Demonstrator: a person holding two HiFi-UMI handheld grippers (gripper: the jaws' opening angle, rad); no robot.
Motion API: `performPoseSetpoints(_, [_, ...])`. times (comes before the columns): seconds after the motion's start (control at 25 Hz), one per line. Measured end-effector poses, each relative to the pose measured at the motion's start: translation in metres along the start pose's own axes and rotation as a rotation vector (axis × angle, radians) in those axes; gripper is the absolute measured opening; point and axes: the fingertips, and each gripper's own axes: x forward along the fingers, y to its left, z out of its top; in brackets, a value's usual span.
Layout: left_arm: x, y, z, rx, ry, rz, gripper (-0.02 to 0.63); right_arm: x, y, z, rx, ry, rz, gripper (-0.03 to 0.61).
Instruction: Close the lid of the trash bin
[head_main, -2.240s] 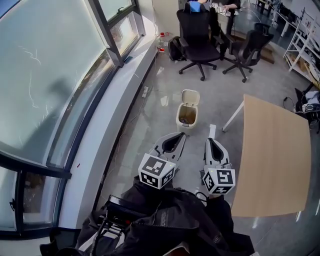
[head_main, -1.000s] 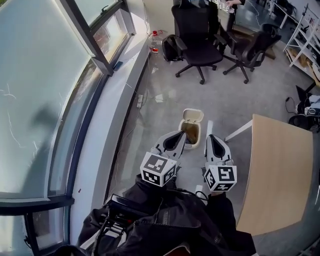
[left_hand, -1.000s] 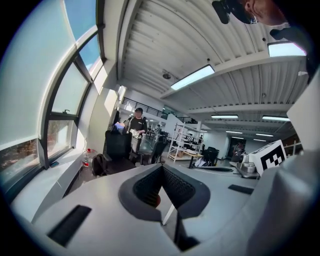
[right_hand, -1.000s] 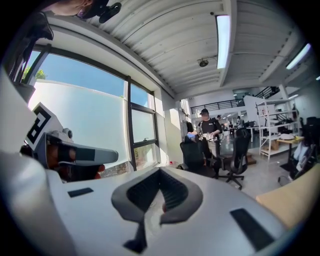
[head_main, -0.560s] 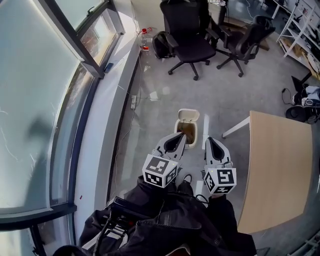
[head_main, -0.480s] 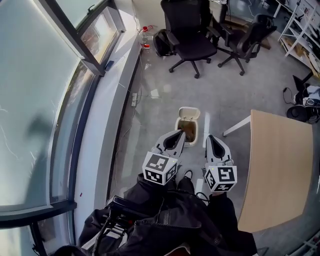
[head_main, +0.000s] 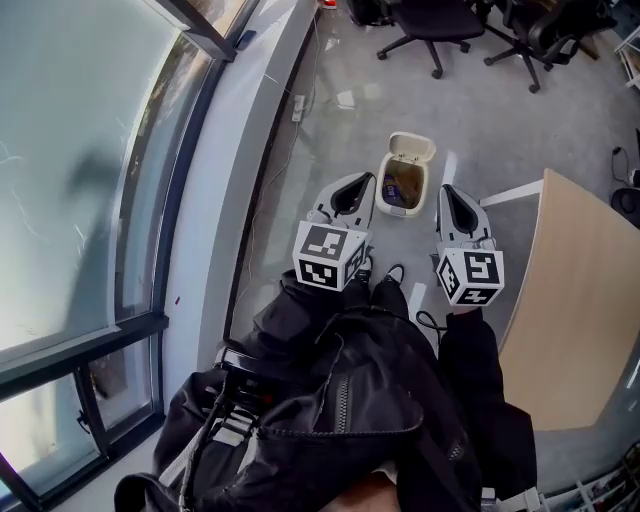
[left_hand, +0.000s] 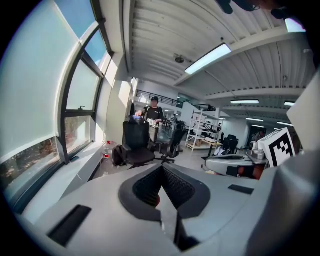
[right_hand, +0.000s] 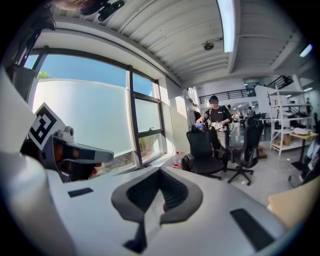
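Ahead on floor (head_main: 480, 110), open trash bin (head_main: 402, 190) between left tongs (head_main: 363, 180) and right tongs (head_main: 447, 190), both pressed together; table edge (head_main: 542, 250) rightward

An open-plan office (big windows (head_main: 80, 150)): swivel chairs (right_hand: 202, 150), a desk (head_main: 580, 300), shelving (left_hand: 200, 129).

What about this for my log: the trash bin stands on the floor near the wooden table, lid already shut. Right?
No. The head view shows the lid raised open; the trash bin stands on the floor near the wooden table.
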Motion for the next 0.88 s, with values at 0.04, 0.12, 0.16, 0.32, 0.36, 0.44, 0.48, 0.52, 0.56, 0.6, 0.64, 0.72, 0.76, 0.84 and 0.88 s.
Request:
performPoseSetpoints(0.04, [0.003,0.004,-0.004,0.011,0.008,0.013,0.000,0.005,-0.005,-0.004,0.001,0.005,0.007,0.005])
performPoseSetpoints(0.12, [0.011,0.015,-0.008,0.031,0.024,0.038,0.000,0.017,-0.013,-0.006,0.006,0.011,0.016,0.005])
performPoseSetpoints(0.16, [0.013,0.020,-0.012,0.033,0.037,0.049,0.000,0.021,-0.014,-0.008,0.012,0.017,0.021,0.005])
performPoseSetpoints(0.32, [0.009,0.034,-0.042,0.003,0.104,0.085,0.000,0.025,-0.007,-0.035,0.033,0.077,0.050,0.005])
performPoseSetpoints(0.36, [0.012,0.036,-0.052,-0.003,0.121,0.090,0.000,0.028,-0.007,-0.045,0.038,0.093,0.057,0.005])
performPoseSetpoints(0.44, [0.025,0.041,-0.076,-0.014,0.157,0.097,0.000,0.040,-0.016,-0.069,0.049,0.123,0.072,0.005])
performPoseSetpoints(0.48, [0.035,0.044,-0.088,-0.019,0.176,0.100,0.000,0.049,-0.023,-0.082,0.052,0.136,0.079,0.005])
performPoseSetpoints(0.52, [0.045,0.048,-0.101,-0.025,0.194,0.102,0.000,0.059,-0.030,-0.094,0.053,0.149,0.086,0.005])
performPoseSetpoints(0.56, [0.052,0.051,-0.112,-0.032,0.212,0.105,0.000,0.067,-0.035,-0.106,0.054,0.161,0.093,0.005])
performPoseSetpoints(0.6, [0.056,0.055,-0.123,-0.039,0.229,0.110,0.000,0.075,-0.039,-0.116,0.054,0.174,0.100,0.005])
performPoseSetpoints(0.64, [0.058,0.058,-0.133,-0.048,0.246,0.115,0.000,0.081,-0.042,-0.126,0.054,0.187,0.107,0.005])
performPoseSetpoints(0.72, [0.060,0.064,-0.147,-0.062,0.274,0.128,0.000,0.092,-0.045,-0.139,0.055,0.207,0.121,0.005])
performPoseSetpoints(0.76, [0.061,0.067,-0.152,-0.066,0.283,0.132,0.000,0.097,-0.046,-0.143,0.054,0.214,0.127,0.005])
performPoseSetpoints(0.84, [0.064,0.071,-0.159,-0.074,0.297,0.136,0.000,0.106,-0.047,-0.150,0.051,0.227,0.135,0.005])
performPoseSetpoints(0.88, [0.065,0.072,-0.164,-0.079,0.305,0.135,0.000,0.109,-0.047,-0.155,0.052,0.238,0.137,0.005])
